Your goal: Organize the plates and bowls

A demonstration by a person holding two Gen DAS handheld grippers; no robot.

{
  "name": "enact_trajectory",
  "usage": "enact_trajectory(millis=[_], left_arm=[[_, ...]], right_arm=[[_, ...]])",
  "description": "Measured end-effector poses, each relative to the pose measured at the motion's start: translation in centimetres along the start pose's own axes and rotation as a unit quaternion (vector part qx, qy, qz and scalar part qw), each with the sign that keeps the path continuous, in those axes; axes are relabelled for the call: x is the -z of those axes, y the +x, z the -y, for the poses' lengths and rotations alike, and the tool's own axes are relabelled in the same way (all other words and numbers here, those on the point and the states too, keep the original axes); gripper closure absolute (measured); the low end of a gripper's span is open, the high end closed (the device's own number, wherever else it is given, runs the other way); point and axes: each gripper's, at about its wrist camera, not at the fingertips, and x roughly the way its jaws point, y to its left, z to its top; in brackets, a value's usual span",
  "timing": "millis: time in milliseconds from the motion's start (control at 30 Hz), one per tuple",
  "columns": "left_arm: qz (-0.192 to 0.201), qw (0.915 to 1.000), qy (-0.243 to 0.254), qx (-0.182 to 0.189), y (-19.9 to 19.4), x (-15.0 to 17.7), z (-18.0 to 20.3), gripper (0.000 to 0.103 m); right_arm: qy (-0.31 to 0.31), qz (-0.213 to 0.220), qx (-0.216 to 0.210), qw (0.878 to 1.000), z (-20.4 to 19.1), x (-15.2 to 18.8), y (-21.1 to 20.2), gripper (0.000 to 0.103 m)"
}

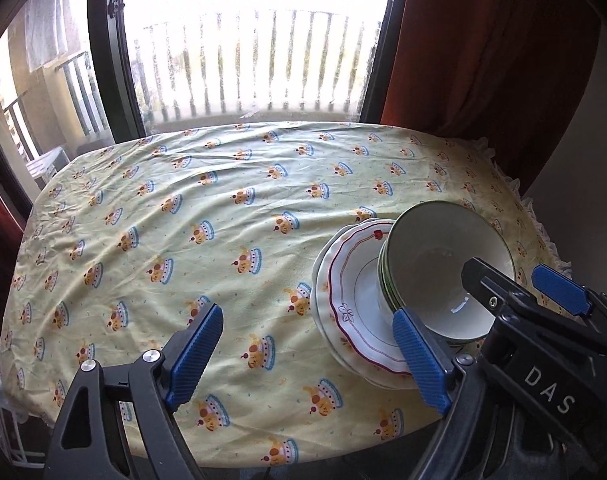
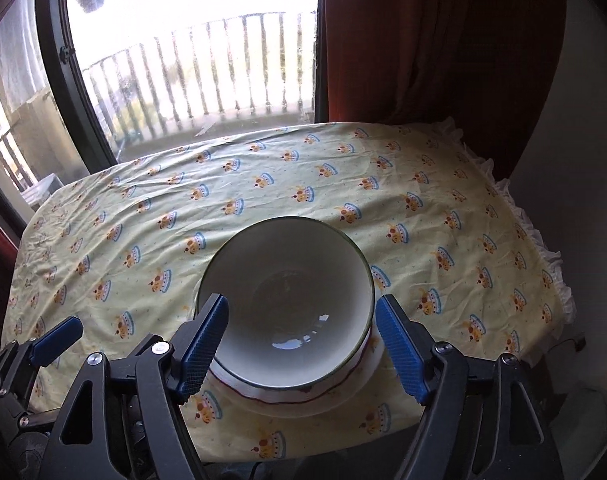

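White bowls (image 2: 287,300) hide most of plates (image 1: 355,304)

Daylight is pouring in through the window (image 1: 259,68), blowing the glass out to white glare. The red curtain (image 1: 483,60) is sinking into dim shadow. Fisheye distortion is bending the frame edges; the bowl (image 2: 287,304) is catching small highlights.

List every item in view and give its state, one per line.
left gripper: open, empty
right gripper: open, empty
bowls: nested, upright, top one empty, on plates
plates: stacked on tablecloth
tablecloth: spread, wrinkled
curtain: drawn aside
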Motion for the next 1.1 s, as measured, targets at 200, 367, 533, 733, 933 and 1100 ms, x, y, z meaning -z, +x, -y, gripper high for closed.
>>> enact_trajectory(millis=[200, 367, 533, 733, 933, 1100], left_arm=[[0.041, 0.999, 0.005, -0.018, -1.5, 2.5, -4.0, 0.014], [0.068, 0.996, 0.041, -0.042, -2.7, 5.1, -7.4, 0.011], [0.062, 0.9955, 0.046, -0.054, -2.8, 7.7, -10.7, 0.01], [0.054, 0.9971, -0.003, -0.054, -3.1, 9.8, -13.4, 0.01], [0.062, 0.9964, -0.016, -0.056, -3.8, 10.7, -13.8, 0.008], [0.073, 0.9955, -0.016, -0.058, -4.4, 10.9, -13.7, 0.006]], right_arm=[[0.008, 0.026, -0.025, 0.999, -3.6, 2.4, -1.5, 0.024], [0.003, 0.037, -0.046, 0.998, -6.7, 5.1, -1.9, 0.024], [0.007, 0.039, -0.064, 0.997, -8.5, 7.9, -1.6, 0.024], [0.0, 0.039, -0.069, 0.997, -10.1, 10.5, -1.6, 0.024], [-0.01, 0.04, -0.062, 0.997, -10.9, 11.5, -1.7, 0.024], [-0.013, 0.031, -0.067, 0.997, -11.2, 12.3, -1.8, 0.024]])
